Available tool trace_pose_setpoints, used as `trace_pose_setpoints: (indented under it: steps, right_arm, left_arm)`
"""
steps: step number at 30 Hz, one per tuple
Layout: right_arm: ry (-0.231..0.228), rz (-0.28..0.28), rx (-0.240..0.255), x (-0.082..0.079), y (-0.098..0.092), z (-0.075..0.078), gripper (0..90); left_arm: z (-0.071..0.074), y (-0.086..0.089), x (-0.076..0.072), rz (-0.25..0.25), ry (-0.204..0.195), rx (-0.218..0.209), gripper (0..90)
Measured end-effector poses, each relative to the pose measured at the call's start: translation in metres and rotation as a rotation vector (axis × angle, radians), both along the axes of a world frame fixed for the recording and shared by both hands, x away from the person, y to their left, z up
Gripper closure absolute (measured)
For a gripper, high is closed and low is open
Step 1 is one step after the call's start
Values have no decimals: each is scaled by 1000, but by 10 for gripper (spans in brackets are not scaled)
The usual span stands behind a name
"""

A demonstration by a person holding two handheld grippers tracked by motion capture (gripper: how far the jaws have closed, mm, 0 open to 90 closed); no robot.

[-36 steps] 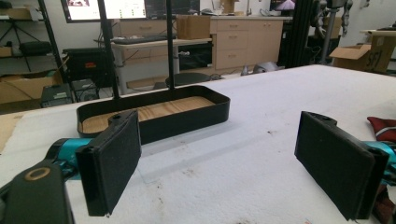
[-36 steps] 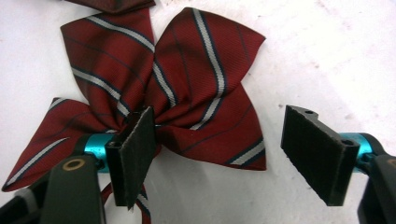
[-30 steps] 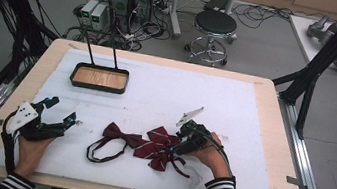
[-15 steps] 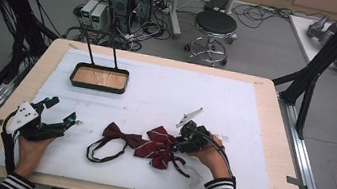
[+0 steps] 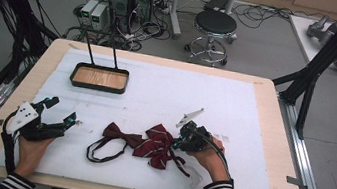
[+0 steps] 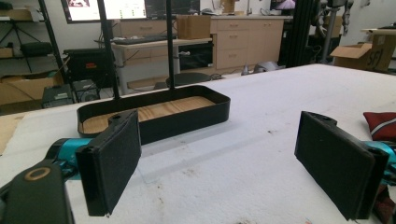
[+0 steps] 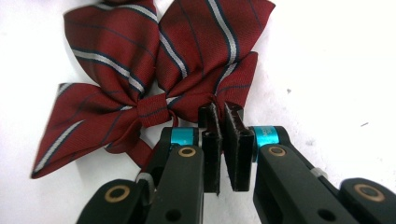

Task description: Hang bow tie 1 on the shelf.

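A striped dark red bow tie lies on the white mat near the front. My right gripper sits at its right side. The jaws have just been closing and now pinch the lower edge of one wing between the pads. A plainer dark red bow tie with a black strap loop lies just left of it, and its edge is visible in the left gripper view. My left gripper rests on the mat at the far left, jaws wide open with nothing between them.
A black tray with a wooden bottom and two upright black rods stands at the back left of the mat. The white mat covers most of the wooden table. A stool and computer boxes stand on the floor beyond.
The right gripper's jaws have come together on the striped bow tie's edge. Both hands stay where they were, and the left gripper is unchanged.
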State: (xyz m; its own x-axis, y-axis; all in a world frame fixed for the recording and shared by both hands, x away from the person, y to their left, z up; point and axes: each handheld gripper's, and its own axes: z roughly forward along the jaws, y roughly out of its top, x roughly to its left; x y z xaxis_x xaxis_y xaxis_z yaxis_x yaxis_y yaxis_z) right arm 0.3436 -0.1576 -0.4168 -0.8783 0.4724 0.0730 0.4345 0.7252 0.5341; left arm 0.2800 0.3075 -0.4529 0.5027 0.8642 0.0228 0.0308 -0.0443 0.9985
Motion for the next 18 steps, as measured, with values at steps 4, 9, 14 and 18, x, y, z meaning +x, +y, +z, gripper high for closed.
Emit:
trace_pose_setpoints:
  steps: [4, 9, 14, 18]
  right_arm:
    - [-22, -14, 28, -1, -3, 4, 862]
    - [-46, -24, 75, -3, -5, 10, 862]
    - [-80, -20, 161, -5, -6, 17, 862]
    - [-105, -28, 219, -5, -7, 21, 862]
  left_arm:
    - [0, 0, 0, 0, -2, 0, 150]
    - [0, 0, 0, -1, -2, -2, 150]
    - [0, 0, 0, -2, -1, -4, 150]
    - [0, 2, 1, -3, 4, -19, 150]
